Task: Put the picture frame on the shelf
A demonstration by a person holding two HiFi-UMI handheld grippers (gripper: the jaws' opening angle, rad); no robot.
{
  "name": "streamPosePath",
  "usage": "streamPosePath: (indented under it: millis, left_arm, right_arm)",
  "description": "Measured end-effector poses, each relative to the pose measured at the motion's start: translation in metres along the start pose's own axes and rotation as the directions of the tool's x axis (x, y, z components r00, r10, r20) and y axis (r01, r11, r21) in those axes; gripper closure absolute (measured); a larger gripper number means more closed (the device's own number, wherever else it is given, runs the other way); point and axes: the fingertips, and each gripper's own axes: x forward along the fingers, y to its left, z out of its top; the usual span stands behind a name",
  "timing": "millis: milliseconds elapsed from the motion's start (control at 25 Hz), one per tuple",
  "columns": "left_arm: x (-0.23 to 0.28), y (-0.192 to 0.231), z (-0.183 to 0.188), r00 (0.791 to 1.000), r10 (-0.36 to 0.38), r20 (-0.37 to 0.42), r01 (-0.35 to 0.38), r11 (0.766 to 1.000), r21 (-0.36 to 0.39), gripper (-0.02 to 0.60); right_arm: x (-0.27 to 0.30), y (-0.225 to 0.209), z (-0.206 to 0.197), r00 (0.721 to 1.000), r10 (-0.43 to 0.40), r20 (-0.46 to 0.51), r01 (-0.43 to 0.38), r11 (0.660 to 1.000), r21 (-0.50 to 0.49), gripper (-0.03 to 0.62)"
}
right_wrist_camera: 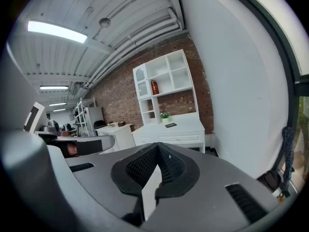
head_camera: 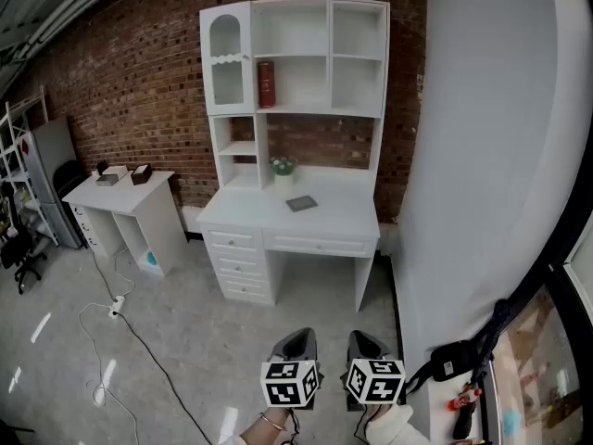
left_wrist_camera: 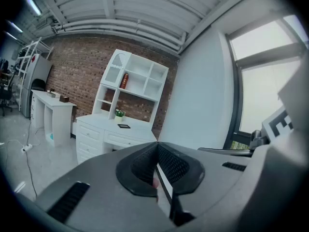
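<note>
Risk at this stage lies in the approach and pickup, since nothing is held. Left gripper point(head_camera: 296, 343) and right gripper point(head_camera: 367, 342) each have their jaws pressed together with nothing between them. They sit side by side low in the head view, well apart from the desk point(head_camera: 345, 219). Picture frame point(head_camera: 300, 203) lies flat on the desktop, near a small potted plant point(head_camera: 283, 167) and below the shelf unit point(head_camera: 295, 58). Finding one: a flat-lying frame offers little edge to pinch, so jaws opened late or set down on its face would likely shove it across the smooth top rather than lift it. Finding two: the plant stands just behind the frame, and an overshooting reach could tip it. Finding three: a cable point(head_camera: 139, 341) trails over the floor left of the path, judged a minor trip hazard if the walk drifts that way. Finding four: the open compartments look narrow, and one holds a red object point(head_camera: 266, 83). A frame carried tilted could strike a divider and slip from the grip.
</note>
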Motion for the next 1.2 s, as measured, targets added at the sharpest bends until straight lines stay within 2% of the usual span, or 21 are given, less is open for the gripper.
streamPosePath:
  millis: [320, 600, 960, 1200]
  left_arm:
    - [0.005, 0.013, 0.006, 1.000, 0.001, 0.012, -0.001, 1.000, 0.022, 0.575]
    - [0.017, 0.035, 0.012, 1.000, -0.006, 0.017, 0.005, 1.000, 0.031, 0.574]
    - [0.033, 0.090, 0.026, 1.000, -0.011, 0.012, 0.010, 0.999, 0.044, 0.574]
    - [0.043, 0.110, 0.031, 1.000, -0.022, 0.007, 0.022, 0.999, 0.034, 0.574]
  right_arm:
    - [0.013, 0.007, 0.001, 1.000, -0.001, 0.003, 0.001, 1.000, -0.001, 0.571]
    - [0.036, 0.020, 0.004, 1.000, 0.021, 0.018, -0.022, 0.998, 0.065, 0.569]
    - [0.079, 0.041, 0.001, 1.000, -0.016, 0.007, 0.016, 0.997, 0.076, 0.569]
    - [0.098, 0.050, -0.002, 0.999, -0.037, -0.012, 0.037, 0.996, 0.082, 0.569]
